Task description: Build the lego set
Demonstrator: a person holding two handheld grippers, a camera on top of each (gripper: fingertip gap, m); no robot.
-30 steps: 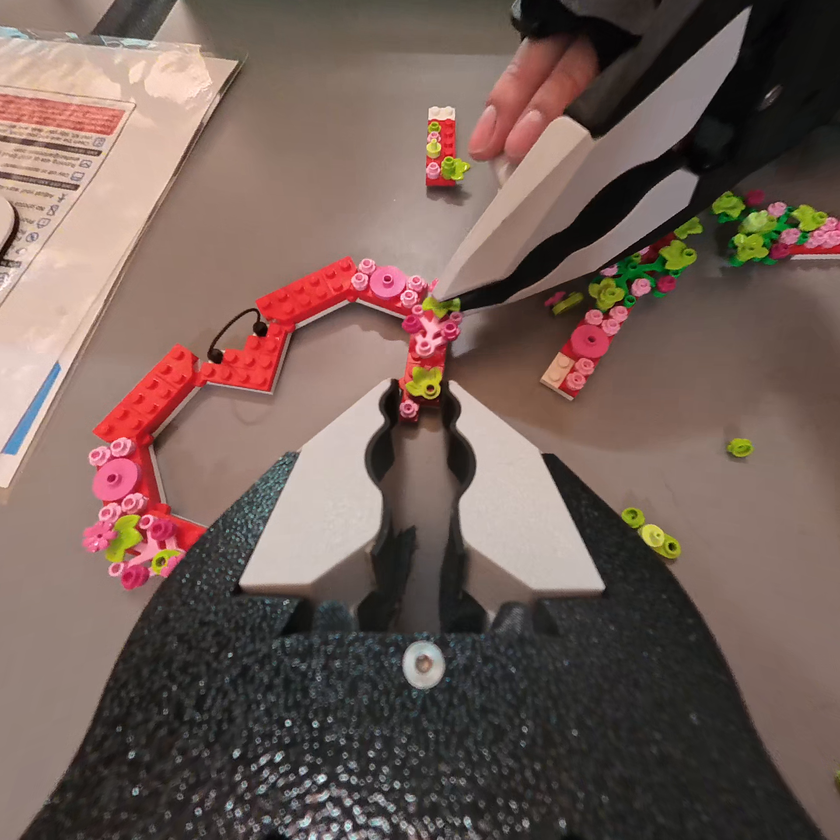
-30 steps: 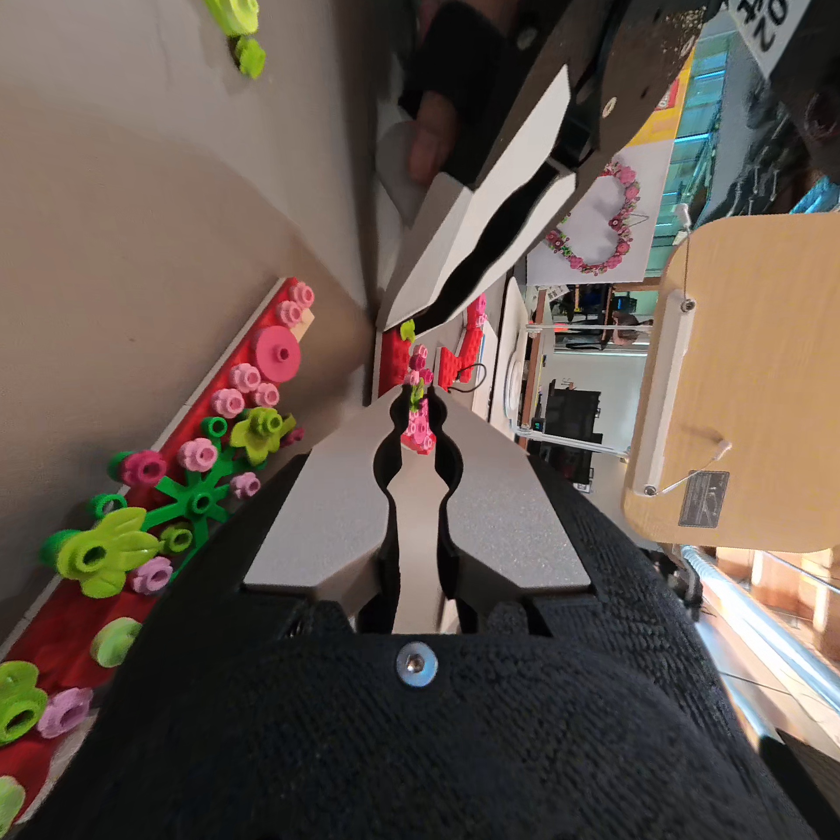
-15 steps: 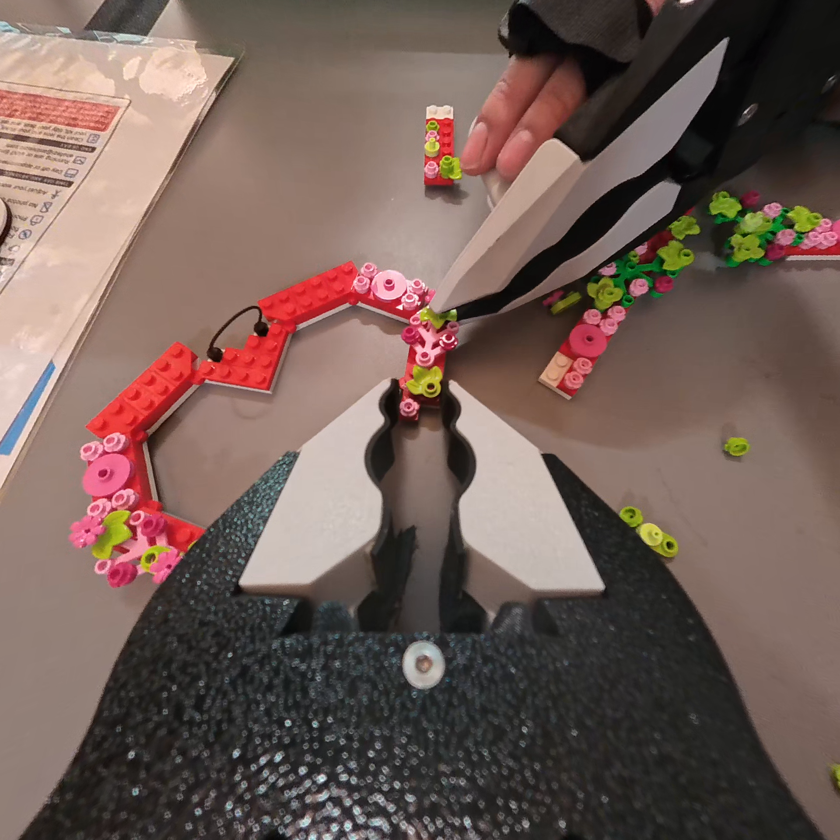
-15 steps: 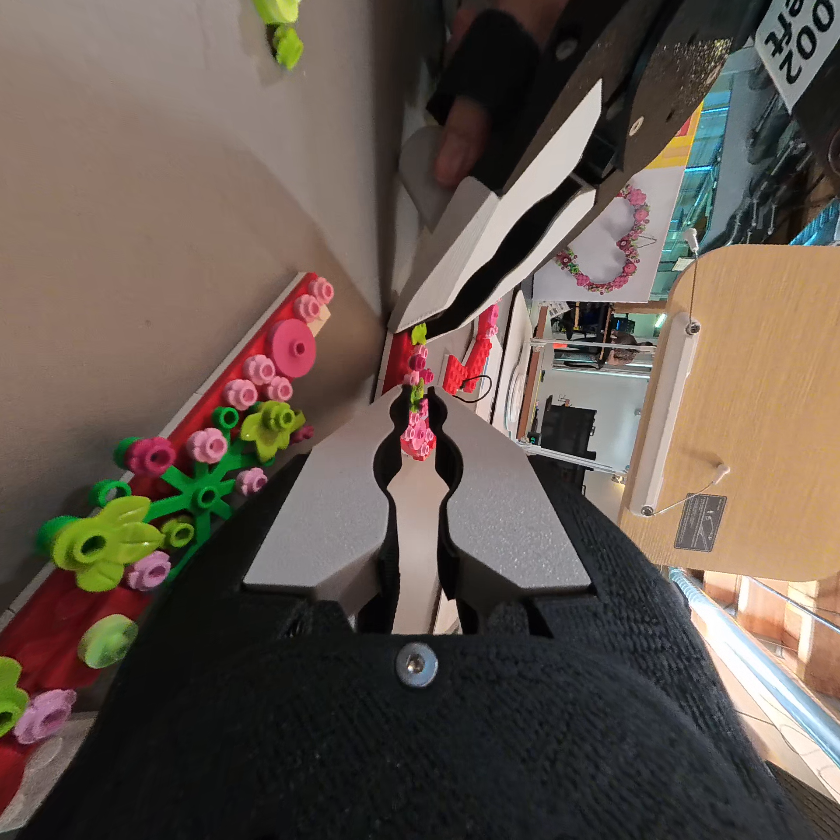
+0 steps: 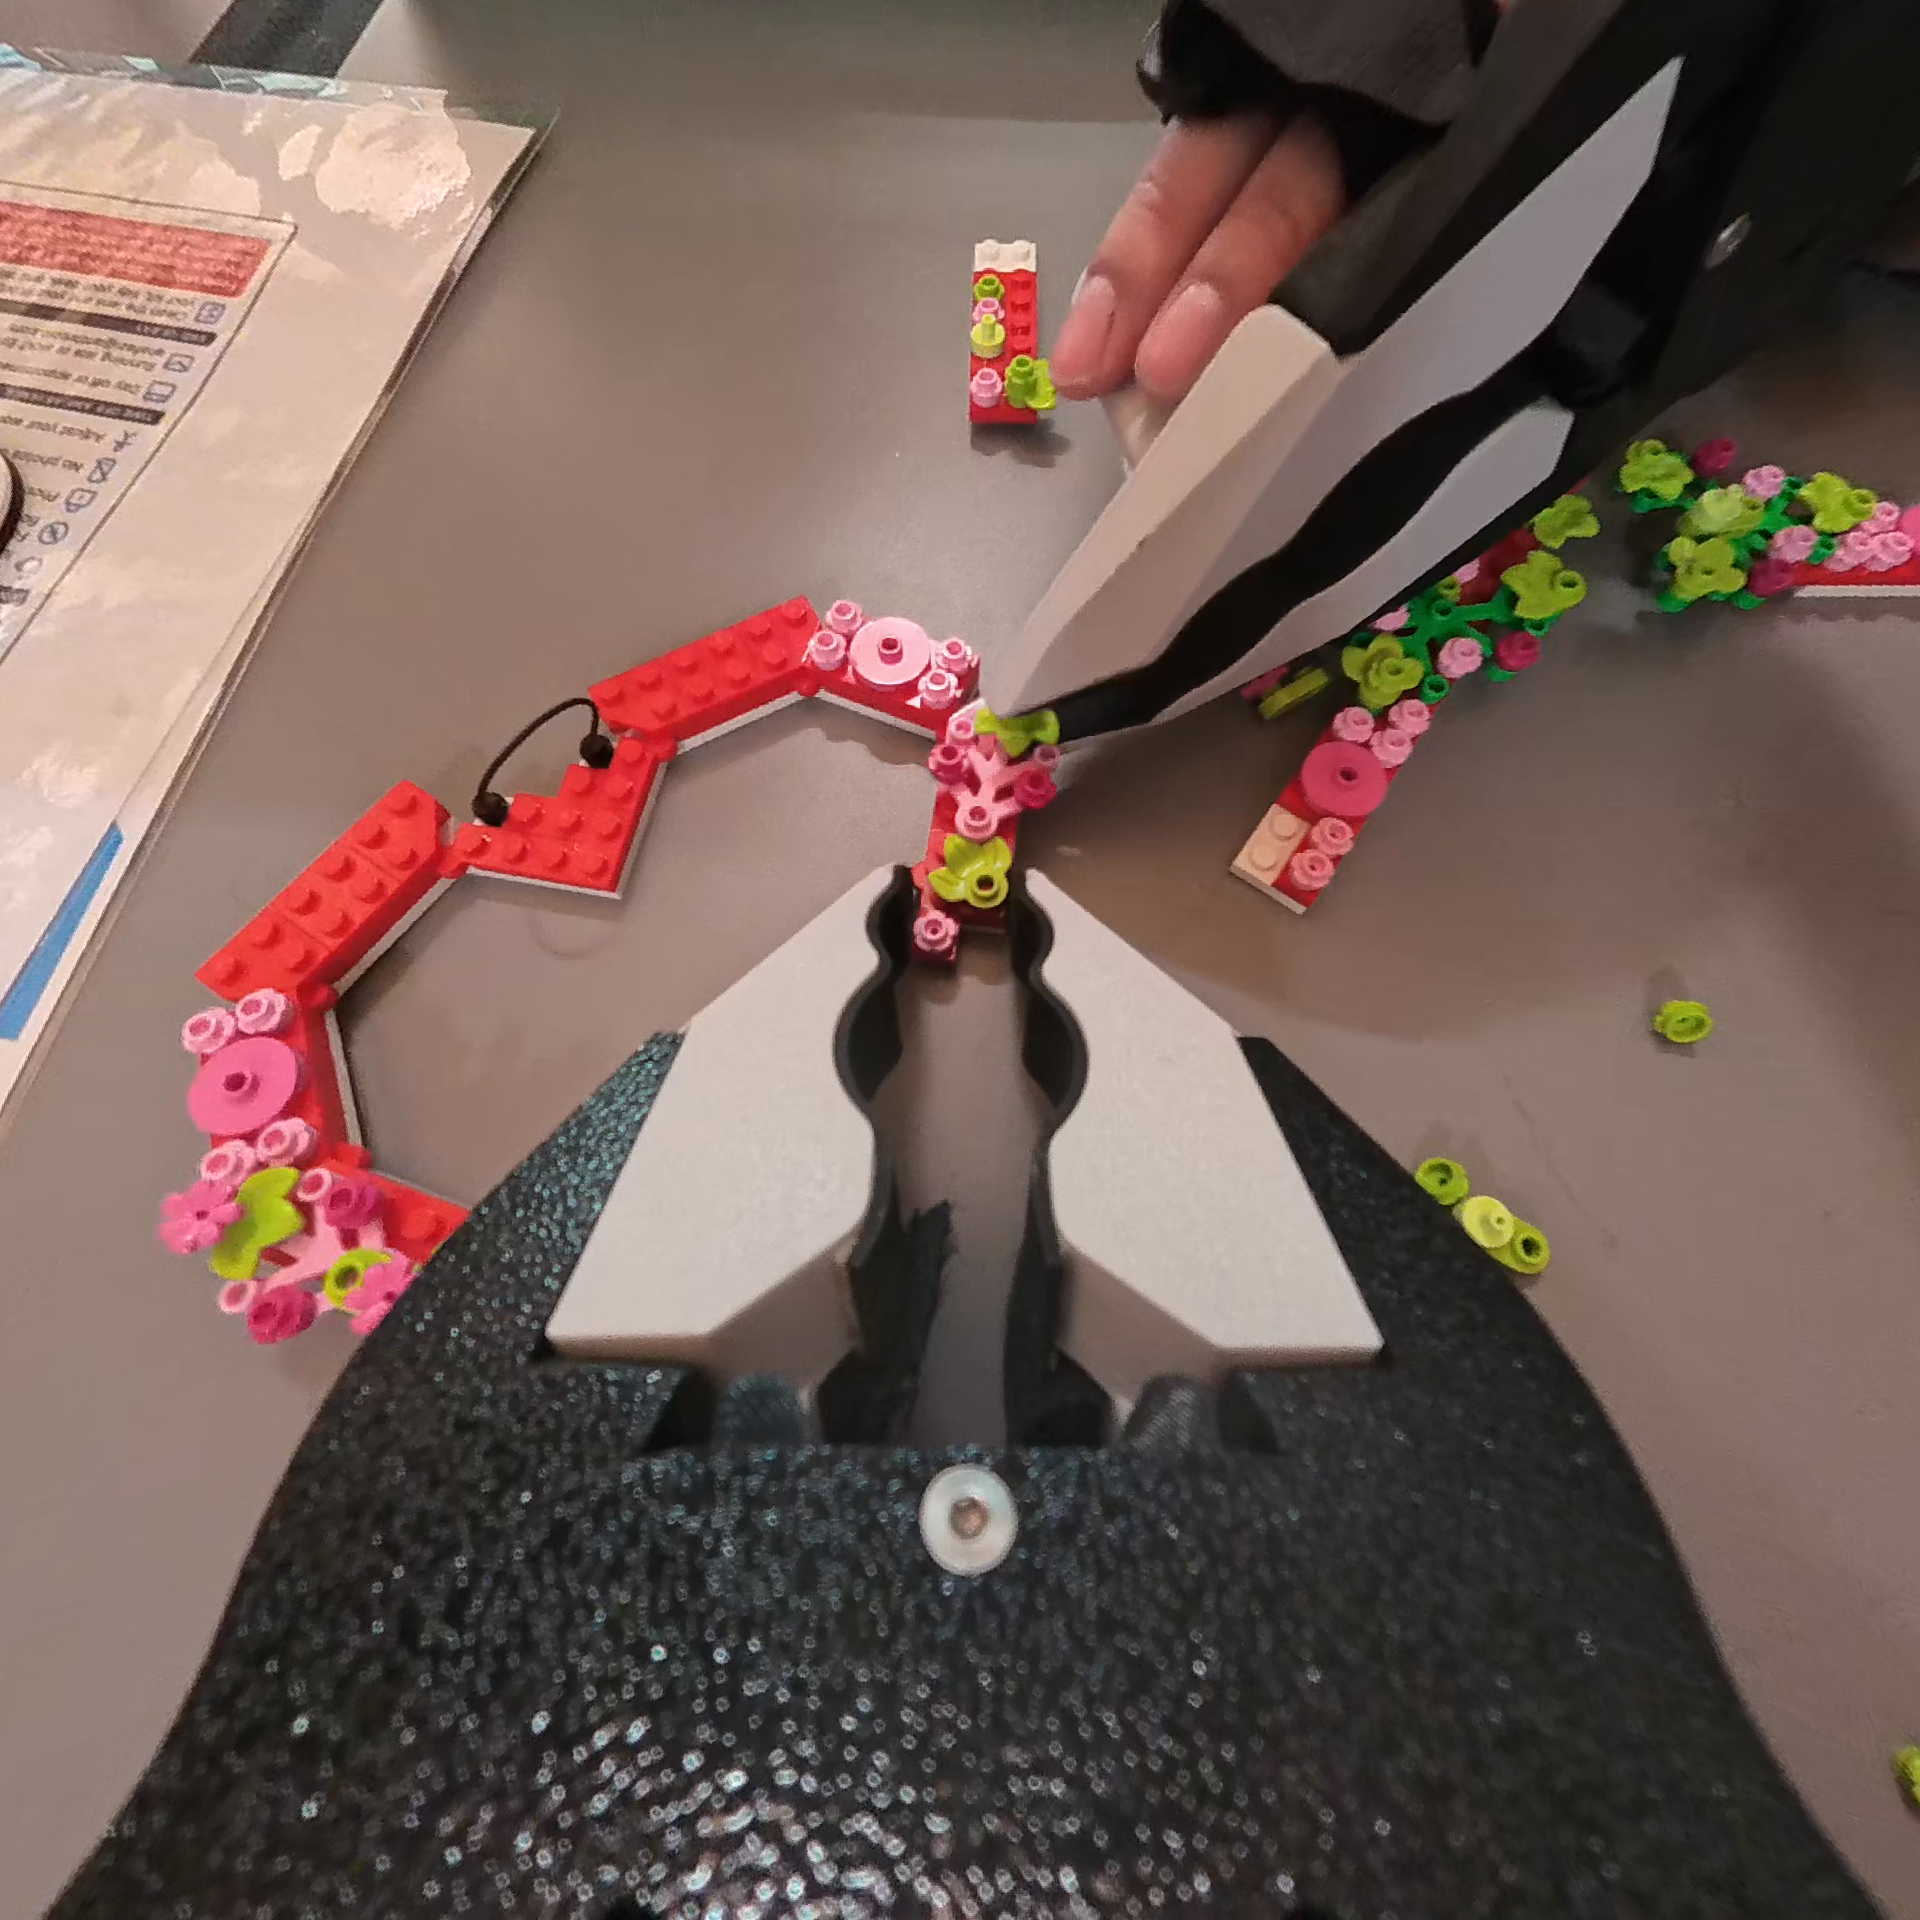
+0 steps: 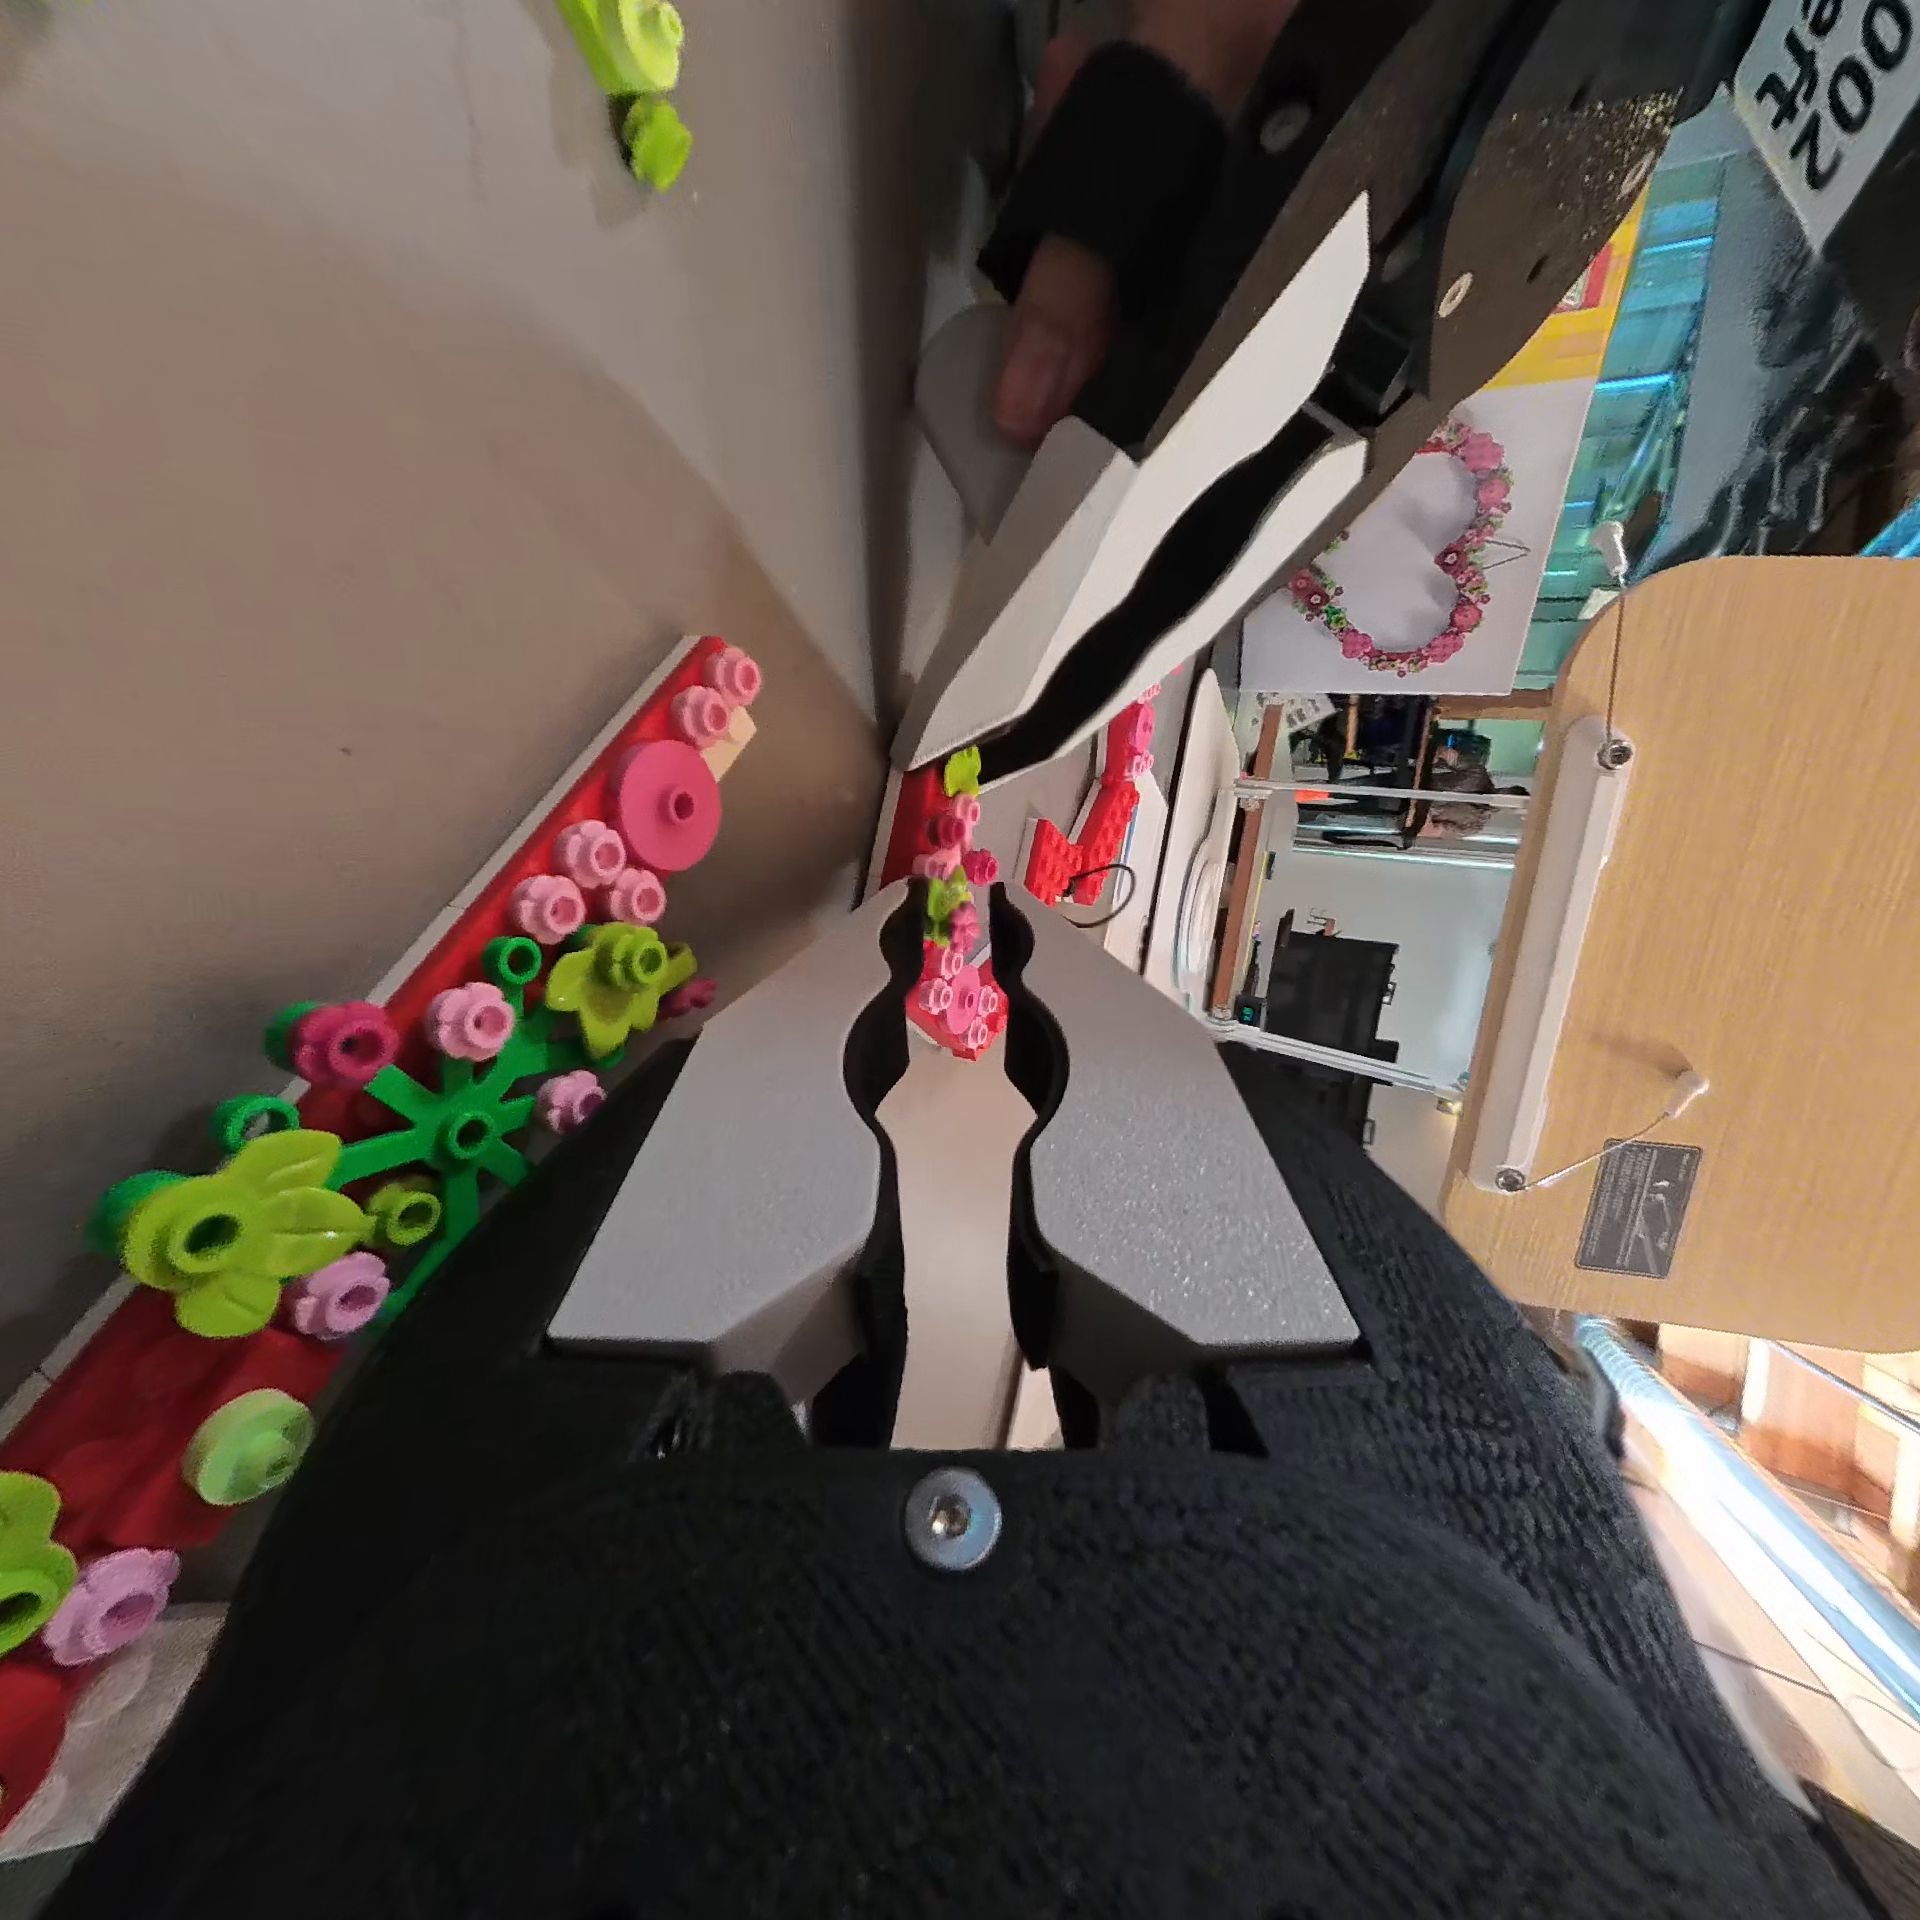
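Left of the red wreath frame (image 5: 540,821) lies a bagged instruction sheet (image 5: 156,343), kept clear of the build. The left gripper (image 5: 961,914) is clamped on the frame's flowered end segment, probably to steady it. At that segment's far end, the right gripper (image 5: 1023,717), jaws together, pinches a lime leaf piece (image 5: 1013,727), apparently seating it. Right of the frame wait loose flower strips (image 5: 1351,769).

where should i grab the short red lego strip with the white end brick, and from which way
Probably across its two long sides at mid-length, coming straight down. The short red lego strip lies flat and narrow on the grey table, flowers stud its top, and a person's hand crowds one long side.
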